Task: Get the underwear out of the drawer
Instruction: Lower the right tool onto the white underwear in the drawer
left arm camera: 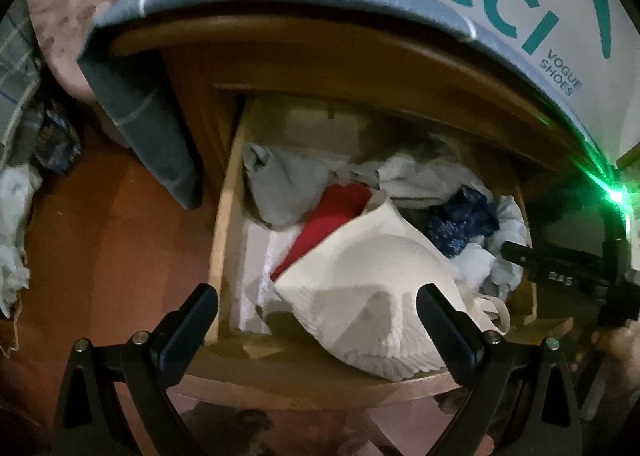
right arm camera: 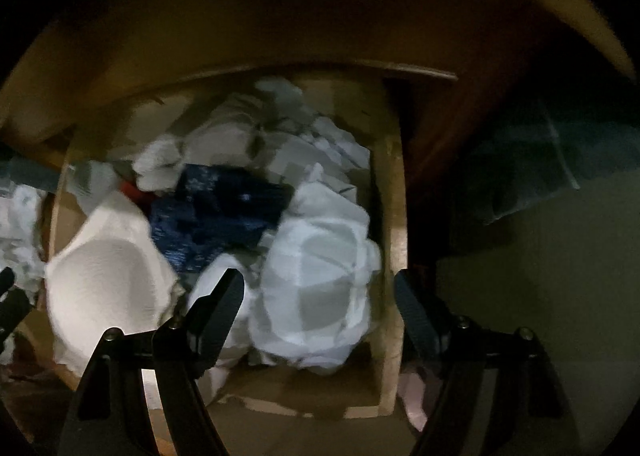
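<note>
The left gripper (left arm camera: 318, 310) with its black fingers is hanging nearest the lens, jaws spread wide and gripping nothing, framing the cream-white moulded fabric bra cup (left arm camera: 372, 288) that is lying at the front of the open pale-wood drawer (left arm camera: 224, 215). The cup is sitting just ahead of those fingers and between their lines, its rounded bulk leaning over the drawer's front edge. Behind it a red cloth (left arm camera: 324, 223), a dark blue patterned garment (left arm camera: 460, 221) and a grey folded piece (left arm camera: 284, 183) are lying heaped together.

The right gripper (right arm camera: 320, 304) is pointing steeply down over the right part of the drawer, jaws parted around a pale blue-white checked crumpled garment (right arm camera: 324, 276); the pads do not appear to be pressing on it, though blur leaves that uncertain. That garment is lying directly between and ahead of the right fingers, longer front to back, so the right hand seems the nearer one for the coming grab.
</note>
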The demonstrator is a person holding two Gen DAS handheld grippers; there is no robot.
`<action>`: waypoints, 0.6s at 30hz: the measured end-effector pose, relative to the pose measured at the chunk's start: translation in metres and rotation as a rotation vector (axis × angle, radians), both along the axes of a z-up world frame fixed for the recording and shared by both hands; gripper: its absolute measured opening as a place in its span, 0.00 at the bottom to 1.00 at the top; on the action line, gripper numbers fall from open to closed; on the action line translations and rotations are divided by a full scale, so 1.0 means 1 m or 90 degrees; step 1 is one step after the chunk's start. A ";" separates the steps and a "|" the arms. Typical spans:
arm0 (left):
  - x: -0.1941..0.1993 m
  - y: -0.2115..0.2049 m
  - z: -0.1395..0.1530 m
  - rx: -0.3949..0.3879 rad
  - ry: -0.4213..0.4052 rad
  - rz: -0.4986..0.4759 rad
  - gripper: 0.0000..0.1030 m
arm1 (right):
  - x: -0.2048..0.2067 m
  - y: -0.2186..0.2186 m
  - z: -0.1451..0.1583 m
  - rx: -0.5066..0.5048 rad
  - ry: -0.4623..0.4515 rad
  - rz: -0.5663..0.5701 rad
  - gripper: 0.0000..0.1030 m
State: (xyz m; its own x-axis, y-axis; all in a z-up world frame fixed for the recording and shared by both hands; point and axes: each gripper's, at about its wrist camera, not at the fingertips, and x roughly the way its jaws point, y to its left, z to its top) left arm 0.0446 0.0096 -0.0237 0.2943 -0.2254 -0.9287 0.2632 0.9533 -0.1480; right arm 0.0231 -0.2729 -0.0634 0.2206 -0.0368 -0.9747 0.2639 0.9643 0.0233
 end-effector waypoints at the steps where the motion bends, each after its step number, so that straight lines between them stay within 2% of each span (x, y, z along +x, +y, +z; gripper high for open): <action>1: 0.001 0.001 -0.002 -0.009 0.013 0.004 0.99 | 0.002 0.001 -0.004 -0.005 0.007 0.006 0.72; 11: 0.003 0.004 -0.009 -0.012 0.038 0.023 0.99 | 0.012 0.016 -0.013 -0.079 0.023 0.048 0.72; 13: 0.002 0.002 -0.009 -0.003 0.036 0.017 0.99 | 0.011 0.020 -0.011 -0.082 0.023 0.061 0.70; 15: 0.002 0.000 -0.010 0.000 0.036 0.014 0.99 | 0.009 0.020 -0.014 -0.063 0.030 0.061 0.62; 18: 0.001 -0.001 -0.011 -0.002 0.039 0.011 0.99 | 0.011 0.018 -0.021 -0.057 0.037 0.051 0.61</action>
State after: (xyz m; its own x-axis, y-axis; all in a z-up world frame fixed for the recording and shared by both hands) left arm 0.0458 0.0085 -0.0350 0.2402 -0.2238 -0.9446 0.2370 0.9571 -0.1665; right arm 0.0339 -0.2554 -0.0842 0.1702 -0.1093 -0.9793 0.1847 0.9798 -0.0772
